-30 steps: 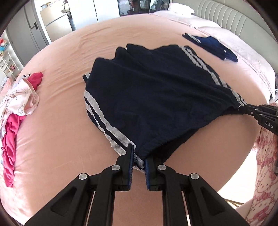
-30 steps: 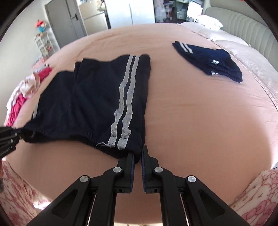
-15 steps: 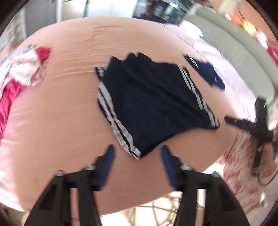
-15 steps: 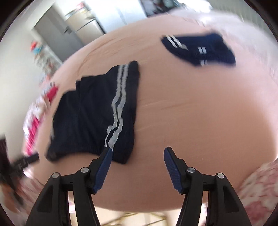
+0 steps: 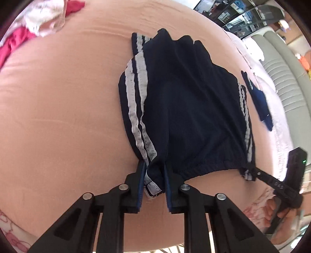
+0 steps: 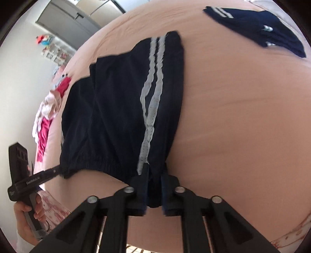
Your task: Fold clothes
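Dark navy shorts [image 5: 184,109] with white side stripes lie flat on the pink bed sheet [image 5: 68,116], waistband toward me. My left gripper [image 5: 154,165] is closing, and its pads pinch the striped left corner of the waistband. At the other corner my right gripper [image 6: 155,171] is closing too, with the fabric beside the stripes [image 6: 149,120] squeezed between its pads. Each gripper also shows in the other's view: the right gripper [image 5: 250,171] on the right, the left gripper [image 6: 58,171] on the left, both on the waistband.
A folded navy garment [image 6: 258,33] lies on the sheet to the far right, near the padded headboard [image 5: 287,77]. A pile of pink and white clothes [image 5: 38,17] sits at the far left. The bed's front edge runs just under both grippers. A hand [image 6: 25,220] holds the left gripper.
Both grippers let go of the waistband corners, opened wide, rolled and shifted, then came back down and closed on the same corners. The shorts now lie slacker on the sheet.
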`<move>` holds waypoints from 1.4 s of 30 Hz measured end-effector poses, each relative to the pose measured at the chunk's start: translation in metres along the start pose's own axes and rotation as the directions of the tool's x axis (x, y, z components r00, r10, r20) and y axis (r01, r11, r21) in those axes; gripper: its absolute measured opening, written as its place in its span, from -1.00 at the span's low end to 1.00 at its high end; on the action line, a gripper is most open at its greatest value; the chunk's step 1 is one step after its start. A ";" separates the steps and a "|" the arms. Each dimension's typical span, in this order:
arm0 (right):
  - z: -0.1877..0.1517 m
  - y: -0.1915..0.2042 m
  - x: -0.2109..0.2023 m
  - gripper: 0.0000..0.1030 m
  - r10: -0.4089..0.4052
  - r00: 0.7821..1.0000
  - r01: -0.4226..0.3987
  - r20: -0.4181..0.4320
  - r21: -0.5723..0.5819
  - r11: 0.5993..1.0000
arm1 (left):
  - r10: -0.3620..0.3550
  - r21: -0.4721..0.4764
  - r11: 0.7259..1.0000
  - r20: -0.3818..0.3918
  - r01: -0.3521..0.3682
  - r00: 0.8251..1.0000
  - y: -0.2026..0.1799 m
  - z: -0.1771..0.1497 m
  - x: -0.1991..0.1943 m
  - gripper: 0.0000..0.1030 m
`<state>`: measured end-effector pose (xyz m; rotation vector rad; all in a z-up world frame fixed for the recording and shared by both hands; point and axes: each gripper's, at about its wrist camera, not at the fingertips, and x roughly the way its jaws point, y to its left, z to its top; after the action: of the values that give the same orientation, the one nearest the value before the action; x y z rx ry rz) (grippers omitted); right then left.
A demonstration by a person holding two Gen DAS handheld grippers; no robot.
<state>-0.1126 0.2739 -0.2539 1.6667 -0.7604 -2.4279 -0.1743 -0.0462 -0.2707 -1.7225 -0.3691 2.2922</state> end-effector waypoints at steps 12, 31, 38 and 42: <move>-0.028 -0.001 -0.033 -0.90 -0.152 0.988 0.152 0.007 -0.111 0.982 | 0.020 0.329 0.944 -0.091 0.011 0.996 -0.027 -0.018 -0.027 -0.72; 0.095 -0.025 -0.043 -0.32 -0.235 0.951 0.271 0.201 -0.174 0.947 | -0.053 0.123 0.992 0.120 0.038 0.991 0.050 0.125 -0.025 -0.12; 0.126 -0.041 0.000 -0.33 -0.145 0.982 0.149 0.121 -0.028 0.988 | 0.000 0.156 0.988 0.128 -0.020 0.992 0.028 0.138 0.018 -0.36; 0.128 -0.011 0.003 -0.99 -0.218 0.964 0.246 0.156 -0.195 0.950 | 0.082 0.232 0.964 0.192 -0.126 0.978 0.006 0.131 0.018 -0.92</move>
<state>-0.2268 0.3265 -0.2263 1.6056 -0.3140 -2.6880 -0.3051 -0.0526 -0.2537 -1.4522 -0.0257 2.4578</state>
